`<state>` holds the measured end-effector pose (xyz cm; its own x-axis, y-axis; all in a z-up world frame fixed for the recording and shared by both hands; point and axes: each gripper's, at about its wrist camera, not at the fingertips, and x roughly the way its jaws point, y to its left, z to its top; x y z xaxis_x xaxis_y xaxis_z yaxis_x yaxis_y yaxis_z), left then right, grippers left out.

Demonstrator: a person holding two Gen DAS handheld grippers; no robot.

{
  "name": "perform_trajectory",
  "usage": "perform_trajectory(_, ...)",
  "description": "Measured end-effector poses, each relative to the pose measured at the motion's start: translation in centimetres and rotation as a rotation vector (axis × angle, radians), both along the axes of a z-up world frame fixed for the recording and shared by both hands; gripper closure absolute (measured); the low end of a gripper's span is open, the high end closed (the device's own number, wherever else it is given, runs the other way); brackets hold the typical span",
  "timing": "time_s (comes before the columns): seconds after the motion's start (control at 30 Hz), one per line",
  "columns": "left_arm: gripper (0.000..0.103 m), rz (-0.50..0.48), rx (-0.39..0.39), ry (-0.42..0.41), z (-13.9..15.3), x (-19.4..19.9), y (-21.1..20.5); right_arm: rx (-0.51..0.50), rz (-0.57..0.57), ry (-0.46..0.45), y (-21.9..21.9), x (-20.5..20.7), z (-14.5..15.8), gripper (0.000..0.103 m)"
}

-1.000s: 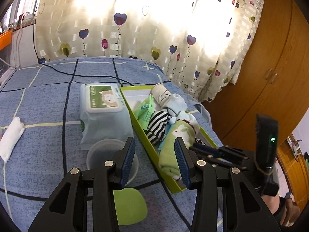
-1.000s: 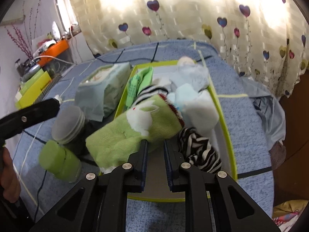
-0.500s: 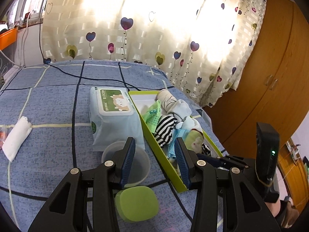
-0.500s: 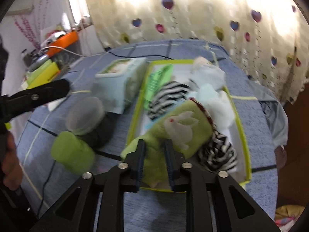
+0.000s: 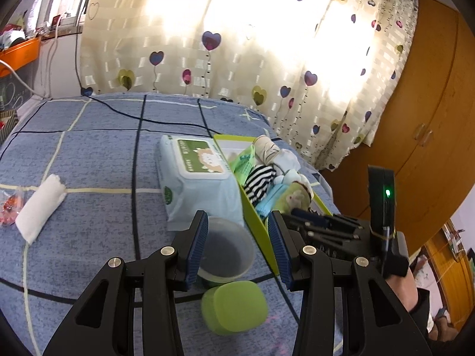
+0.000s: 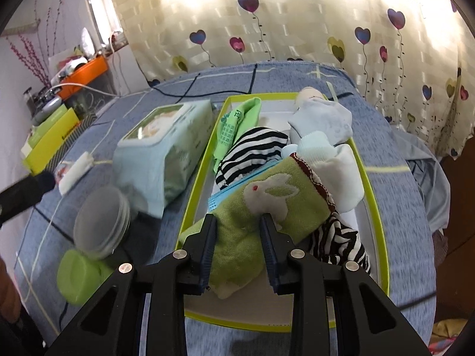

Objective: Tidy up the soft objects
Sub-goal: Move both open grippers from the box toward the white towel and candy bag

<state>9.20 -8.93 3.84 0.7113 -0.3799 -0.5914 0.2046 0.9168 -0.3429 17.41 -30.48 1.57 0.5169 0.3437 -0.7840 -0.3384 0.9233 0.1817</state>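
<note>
Right tool (image 6: 239, 219) just opening around green sock (image 6: 264, 207), sock's toe hidden

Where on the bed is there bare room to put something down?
The blue checked bedspread is free between the rolled white cloth and the wet wipes pack, and beyond it toward the curtain. It is crowded inside the green-rimmed box and around the clear plastic tub.

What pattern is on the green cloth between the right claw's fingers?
A white rabbit on plain green cloth, with a dark red edge; clearest in the right wrist view.
</note>
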Motion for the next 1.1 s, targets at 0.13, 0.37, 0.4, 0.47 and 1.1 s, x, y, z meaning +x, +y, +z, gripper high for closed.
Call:
perform_trajectory(0.13,0.06,0.012,0.001,0.002,-0.1,0.0,0.7,0.014,0.002,-0.017,0.1,0.0,0.7,0.074)
perform_trajectory(0.37,0.059,0.017,0.0,0.001,-0.1,-0.4,1.4,0.015,-0.007,-0.052,-0.2,-2.2,2.0,0.072)
perform_trajectory(0.4,0.06,0.019,-0.001,0.001,-0.1,-0.4,1.5,0.01,-0.003,-0.051,-0.3,-2.4,2.0,0.072)
perform_trajectory(0.47,0.06,0.025,-0.003,0.0,-0.1,-0.6,1.8,-0.014,-0.003,-0.039,-0.2,-2.8,1.6,0.072)
perform_trajectory(1.1,0.06,0.023,-0.019,-0.018,0.3,-2.4,2.7,-0.163,0.067,0.106,0.3,-6.8,0.2,0.071)
